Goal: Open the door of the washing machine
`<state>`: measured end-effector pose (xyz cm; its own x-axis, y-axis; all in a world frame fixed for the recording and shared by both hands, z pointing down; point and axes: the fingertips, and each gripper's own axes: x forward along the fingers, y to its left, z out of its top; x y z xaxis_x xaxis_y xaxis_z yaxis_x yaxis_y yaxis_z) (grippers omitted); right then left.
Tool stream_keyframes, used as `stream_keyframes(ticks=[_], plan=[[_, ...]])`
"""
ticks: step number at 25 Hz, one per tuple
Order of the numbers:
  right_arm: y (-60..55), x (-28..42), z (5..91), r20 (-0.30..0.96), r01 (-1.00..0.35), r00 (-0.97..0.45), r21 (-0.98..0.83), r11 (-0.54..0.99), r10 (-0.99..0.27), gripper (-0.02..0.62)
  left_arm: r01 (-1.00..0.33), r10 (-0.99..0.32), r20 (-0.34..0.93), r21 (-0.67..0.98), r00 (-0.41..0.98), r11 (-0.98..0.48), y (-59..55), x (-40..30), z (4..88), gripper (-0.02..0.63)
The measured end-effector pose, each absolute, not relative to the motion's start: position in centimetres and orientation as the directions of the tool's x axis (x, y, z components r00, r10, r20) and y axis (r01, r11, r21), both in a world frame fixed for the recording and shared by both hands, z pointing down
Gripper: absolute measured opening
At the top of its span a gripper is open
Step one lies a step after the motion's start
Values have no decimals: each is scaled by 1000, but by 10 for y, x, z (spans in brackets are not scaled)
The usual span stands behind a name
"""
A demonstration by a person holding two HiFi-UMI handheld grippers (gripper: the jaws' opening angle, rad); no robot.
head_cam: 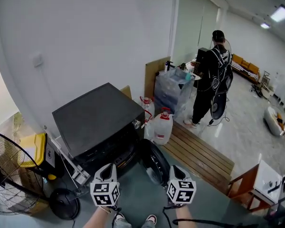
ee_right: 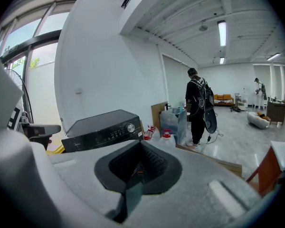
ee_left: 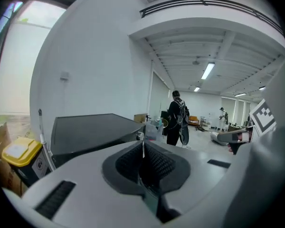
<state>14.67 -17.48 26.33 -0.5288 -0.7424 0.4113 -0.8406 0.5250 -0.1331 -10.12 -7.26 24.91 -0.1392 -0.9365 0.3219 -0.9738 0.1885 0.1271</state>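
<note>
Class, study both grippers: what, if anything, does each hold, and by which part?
Nothing is held: the left gripper and the right gripper both have jaws shut on nothing.

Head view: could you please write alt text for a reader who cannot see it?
A dark washing machine stands against a white wall, its round door swung open. The left gripper and right gripper hover before it; a person stands beyond.
</note>
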Motion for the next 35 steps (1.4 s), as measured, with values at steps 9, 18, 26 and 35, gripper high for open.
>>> stream_keyframes(ticks=[9,18,26,35], plan=[[-174,125,239,392,-827,-533,-55,559,-750,5,-953,-943,272,179,-192,246,-60,-144,232,6],[-181,108,240,391,-838,-502,1,546,-771,5,-948,-939,262,165,-224,272,-53,-172,230,6],[-182,90,241,389,-829,-514,6,560,-764,5,-948,-937,260,152,-234,279,-54,-184,231,6],[-184,88,242,387,-828,-518,-4,561,-763,5,-948,-933,264,140,-244,287,-54,-188,232,6]])
